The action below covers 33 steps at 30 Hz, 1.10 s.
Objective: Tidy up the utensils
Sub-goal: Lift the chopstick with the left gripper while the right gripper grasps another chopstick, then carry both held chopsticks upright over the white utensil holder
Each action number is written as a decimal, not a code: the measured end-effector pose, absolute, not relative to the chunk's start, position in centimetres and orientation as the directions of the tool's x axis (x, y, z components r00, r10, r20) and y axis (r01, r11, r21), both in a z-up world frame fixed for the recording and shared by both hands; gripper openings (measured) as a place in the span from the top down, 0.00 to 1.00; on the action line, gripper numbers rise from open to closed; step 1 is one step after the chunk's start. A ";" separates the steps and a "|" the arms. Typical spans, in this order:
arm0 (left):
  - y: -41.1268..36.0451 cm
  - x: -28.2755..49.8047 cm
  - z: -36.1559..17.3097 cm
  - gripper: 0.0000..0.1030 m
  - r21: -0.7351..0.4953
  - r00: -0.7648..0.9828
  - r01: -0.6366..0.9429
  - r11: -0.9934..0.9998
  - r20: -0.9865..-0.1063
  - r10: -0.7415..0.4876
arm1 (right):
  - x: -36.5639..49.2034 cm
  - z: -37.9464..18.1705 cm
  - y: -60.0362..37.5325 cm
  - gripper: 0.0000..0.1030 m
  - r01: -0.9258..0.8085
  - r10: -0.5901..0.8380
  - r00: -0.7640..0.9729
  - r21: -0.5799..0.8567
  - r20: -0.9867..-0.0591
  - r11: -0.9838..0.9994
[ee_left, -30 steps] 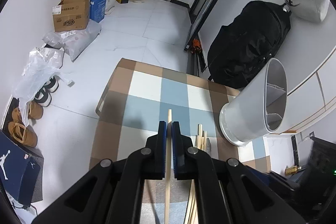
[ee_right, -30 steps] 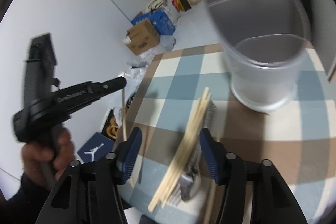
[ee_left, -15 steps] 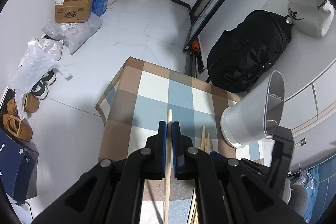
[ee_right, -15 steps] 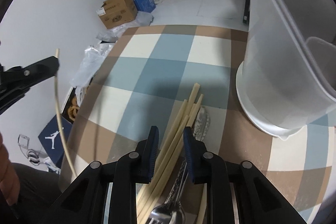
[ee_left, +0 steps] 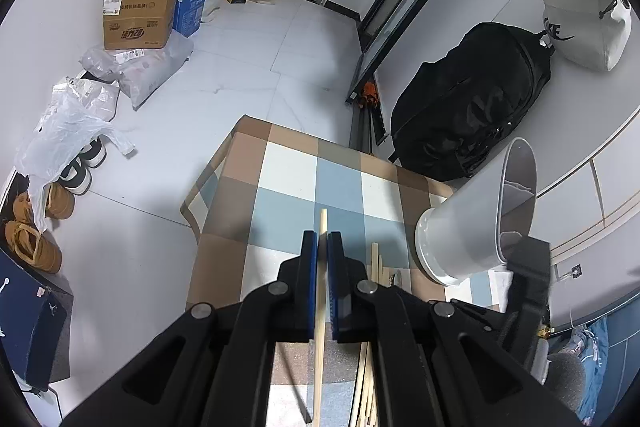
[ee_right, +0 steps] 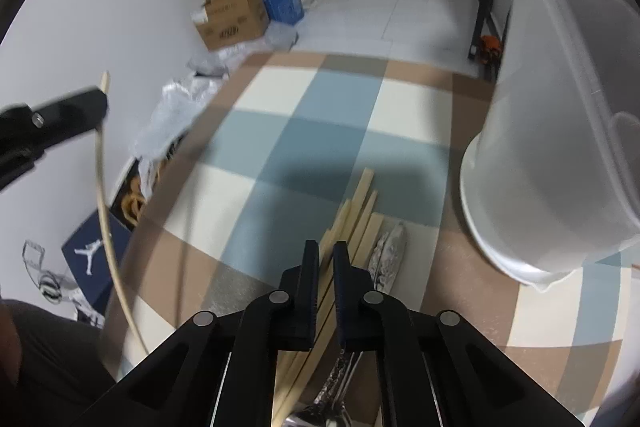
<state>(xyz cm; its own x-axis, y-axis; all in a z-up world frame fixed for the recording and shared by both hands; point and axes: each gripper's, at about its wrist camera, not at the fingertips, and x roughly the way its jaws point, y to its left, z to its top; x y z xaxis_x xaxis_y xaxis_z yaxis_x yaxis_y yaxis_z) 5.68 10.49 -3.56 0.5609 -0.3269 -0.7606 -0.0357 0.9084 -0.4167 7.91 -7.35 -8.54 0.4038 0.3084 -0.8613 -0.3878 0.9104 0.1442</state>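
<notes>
Beneath both pairs of jaws spreads the checked tablecloth, and on it, ahead and to the right of the right gripper's jaws, stands the white divided holder, the largest of the task's things. It looks like thin plastic, light and easy to tip if knocked near its rim; seen from the left wrist it lies ahead and right of the left jaws, well apart from them.

Next in size is the bundle of wooden chopsticks lying flat on the cloth, running from under the right jaws forward toward the holder. They appear stiff, very light and smooth, so a single one would likely roll or swivel in a pinch; a hold near the middle should keep it from pivoting. Just to the right of the jaws lies a metal spoon with a textured handle, probably heavier and more slippery than the sticks.

Smallest is the single chopstick clamped in the left gripper. Its jaws are pressed together on the stick, whose tip pokes out a little beyond them and whose length trails back beneath the gripper.

The right gripper has its jaws brought nearly together, closing on one stick of the bundle, which passes through the narrow gap. Whether the pads already press it firmly cannot be told for certain, though they look to be on it.
</notes>
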 end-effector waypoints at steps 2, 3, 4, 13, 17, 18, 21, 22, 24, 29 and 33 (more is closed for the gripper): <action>10.4 5.7 -3.5 0.99 -0.414 0.563 -0.031 0.910 -0.760 -0.326 | 7.7 -8.0 -7.8 0.96 -0.380 0.317 0.420 0.153 -0.851 0.912; 10.3 5.7 -3.4 0.99 -0.413 0.565 -0.028 0.910 -0.758 -0.327 | 7.5 -7.5 -8.1 0.96 -0.376 0.327 0.430 0.163 -0.841 0.912; 10.2 5.6 -3.3 0.99 -0.410 0.568 -0.024 0.912 -0.756 -0.325 | 7.4 -7.2 -8.3 0.96 -0.373 0.336 0.438 0.172 -0.834 0.912; 10.2 5.0 -2.2 0.99 -0.439 0.610 0.013 0.899 -0.709 -0.355 | 4.9 -2.2 -11.0 0.96 -0.390 0.431 0.576 0.230 -0.694 0.892; 9.7 4.4 -1.2 0.99 -0.433 0.646 0.042 0.900 -0.676 -0.356 | 3.5 0.4 -11.7 0.97 -0.418 0.460 0.648 0.222 -0.607 0.881; 9.4 4.2 -0.8 0.99 -0.430 0.659 0.056 0.901 -0.662 -0.357 | 3.2 1.0 -11.8 0.97 -0.422 0.458 0.666 0.209 -0.589 0.882; 8.5 3.8 0.4 0.99 -0.376 0.699 0.070 0.924 -0.642 -0.314 | 2.5 2.7 -12.4 0.97 -0.441 0.467 0.705 0.187 -0.533 0.878; 8.2 3.7 0.7 0.99 -0.359 0.710 0.070 0.931 -0.637 -0.299 | 2.3 3.3 -12.6 0.97 -0.446 0.471 0.716 0.181 -0.516 0.877; 7.9 3.7 1.3 0.99 -0.362 0.724 0.068 0.930 -0.623 -0.296 | 2.2 4.2 -13.1 0.97 -0.453 0.478 0.726 0.180 -0.493 0.873; 7.1 3.7 2.8 0.99 -0.362 0.752 0.085 0.928 -0.588 -0.298 | 1.7 6.2 -14.3 0.97 -0.473 0.504 0.742 0.186 -0.443 0.861; 6.1 3.9 4.1 0.99 -0.347 0.768 0.107 0.932 -0.566 -0.299 | 1.8 7.4 -14.9 0.97 -0.494 0.522 0.746 0.182 -0.414 0.850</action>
